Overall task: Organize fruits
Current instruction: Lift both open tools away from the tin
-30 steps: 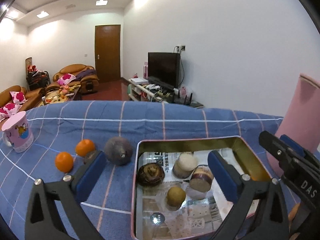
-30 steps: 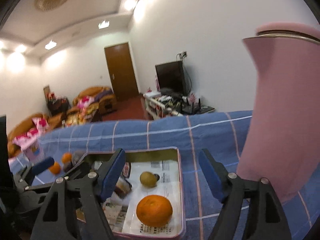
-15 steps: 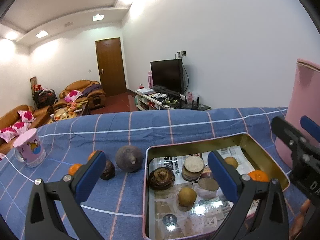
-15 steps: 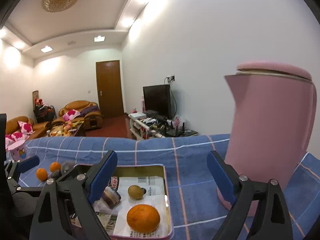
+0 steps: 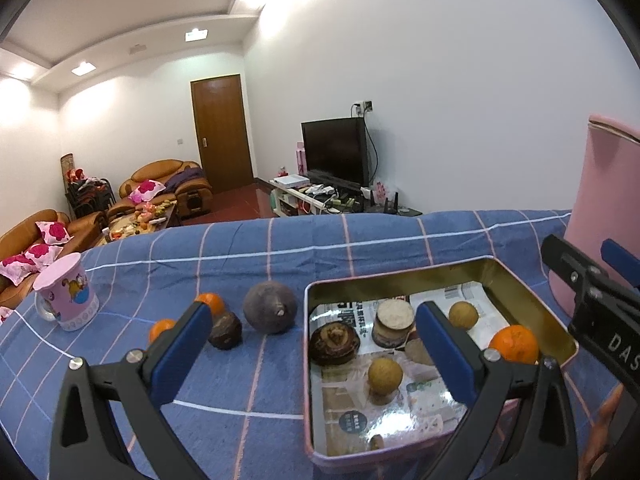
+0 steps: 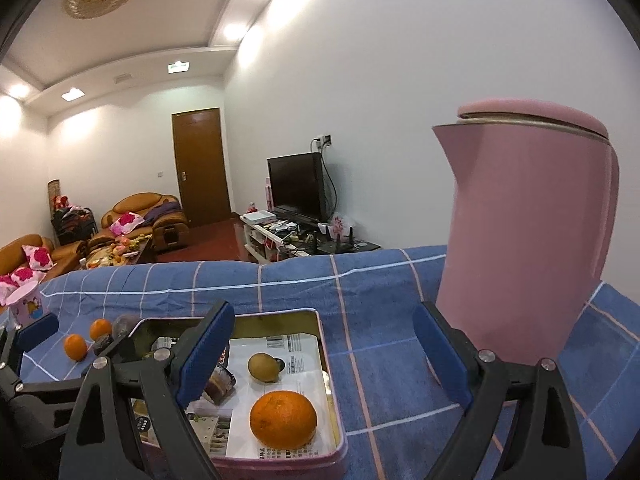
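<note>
Left gripper (image 5: 312,344): two black moulded fingers (image 5: 100,412) of triangulated open-frame form, each with a teardrop cut-out. Each finger carries a flat, rectangular blue pad (image 5: 180,352) on its inner face. Two silver screw heads (image 5: 132,356) sit on the top edge of each finger, just behind the pad.

Right gripper (image 6: 324,356): identical build, black frame with blue pads (image 6: 204,352) and paired silver screws (image 6: 486,356).

In the left wrist view, at 3 o'clock, the right gripper's black side plate (image 5: 600,320) shows small fasteners and white lettering reading "DAS", cut off by the frame edge. A fingertip of the person (image 5: 606,416) shows at 4 o'clock; no sleeve visible.
</note>
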Tool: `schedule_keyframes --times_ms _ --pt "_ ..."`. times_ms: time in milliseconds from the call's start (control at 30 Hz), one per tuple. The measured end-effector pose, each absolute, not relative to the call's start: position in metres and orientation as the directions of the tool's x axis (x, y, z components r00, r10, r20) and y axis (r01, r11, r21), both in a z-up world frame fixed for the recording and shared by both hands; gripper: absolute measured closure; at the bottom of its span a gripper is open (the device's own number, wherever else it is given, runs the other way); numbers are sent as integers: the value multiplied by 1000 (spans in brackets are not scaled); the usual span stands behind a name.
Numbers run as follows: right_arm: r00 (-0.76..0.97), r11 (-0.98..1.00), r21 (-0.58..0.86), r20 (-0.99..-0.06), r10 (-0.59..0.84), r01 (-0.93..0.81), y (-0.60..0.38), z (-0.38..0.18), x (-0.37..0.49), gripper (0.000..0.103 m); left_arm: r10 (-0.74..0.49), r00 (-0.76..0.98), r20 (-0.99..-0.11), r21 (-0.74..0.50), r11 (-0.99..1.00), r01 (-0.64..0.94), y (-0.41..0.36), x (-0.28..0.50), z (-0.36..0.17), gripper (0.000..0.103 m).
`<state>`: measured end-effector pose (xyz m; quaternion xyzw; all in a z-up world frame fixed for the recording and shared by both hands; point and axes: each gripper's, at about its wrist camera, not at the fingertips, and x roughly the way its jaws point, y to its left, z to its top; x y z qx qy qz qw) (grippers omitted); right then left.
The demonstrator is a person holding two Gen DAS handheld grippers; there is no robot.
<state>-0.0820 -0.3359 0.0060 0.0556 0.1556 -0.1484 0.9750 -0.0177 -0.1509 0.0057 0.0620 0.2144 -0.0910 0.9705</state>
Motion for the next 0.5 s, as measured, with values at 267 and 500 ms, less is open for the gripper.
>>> schedule_keyframes --times_ms 267,500 --pt "896 939 77 -333 -294 336 -326 5 -89 11 -151 886 -438 87 974 209 -141 -22 5 0" --pt "886 927 108 -353 -301 359 -314 4 -93 11 -145 881 -451 85 975 204 -126 -22 4 0"
